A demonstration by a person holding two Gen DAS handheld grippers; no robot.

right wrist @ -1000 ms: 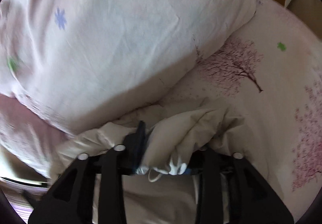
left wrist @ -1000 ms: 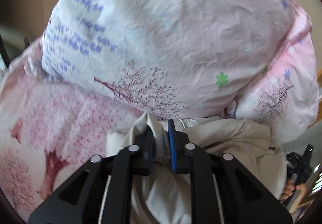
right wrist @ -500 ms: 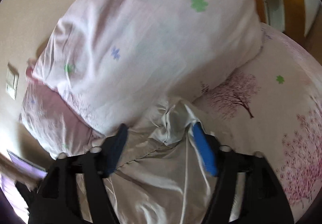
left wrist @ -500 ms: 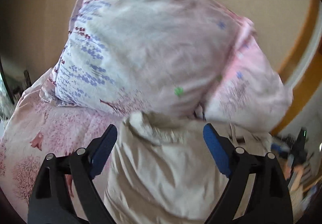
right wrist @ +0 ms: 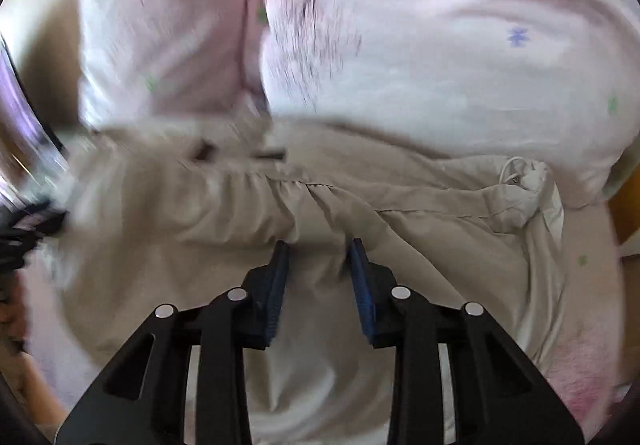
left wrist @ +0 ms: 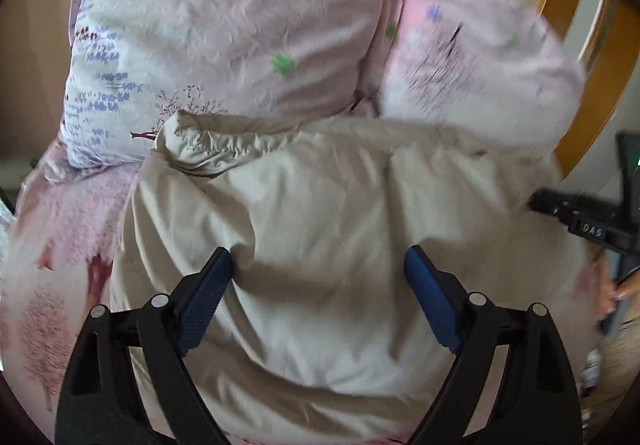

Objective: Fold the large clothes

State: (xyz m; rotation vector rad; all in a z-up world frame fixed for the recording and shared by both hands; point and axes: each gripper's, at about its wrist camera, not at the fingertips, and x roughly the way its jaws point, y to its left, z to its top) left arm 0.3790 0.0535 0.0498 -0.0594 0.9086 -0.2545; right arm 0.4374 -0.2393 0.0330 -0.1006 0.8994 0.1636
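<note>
Left wrist view first: the left claw [left wrist: 318, 277] is spread wide and has nothing in its grip. Its blue pads [left wrist: 430, 299] sit on either side of a broad hump of the beige, crinkly fabric garment [left wrist: 320, 205] without squeezing it; whether the left pad's tip touches the cloth, I can't tell. The garment lies on a bed, its gathered edge right against the big pink pillows with purple tree and flower prints [left wrist: 240, 25]. The pink tree-print bedsheet [left wrist: 60, 265] shows left of the garment. Right of the garment there's the other black tool [left wrist: 584, 221] with small white characters on it, too blurry to trust.

Right wrist view, pretty smeared: the right claw [right wrist: 318, 281] is only part open, its jaws having just been closing. A fold of the same garment [right wrist: 400, 205] rises between the pads, but I can't tell if they pinch it. A white drawstring knot [right wrist: 524, 177] sits at the garment's right end, below the pillows [right wrist: 440, 45].
</note>
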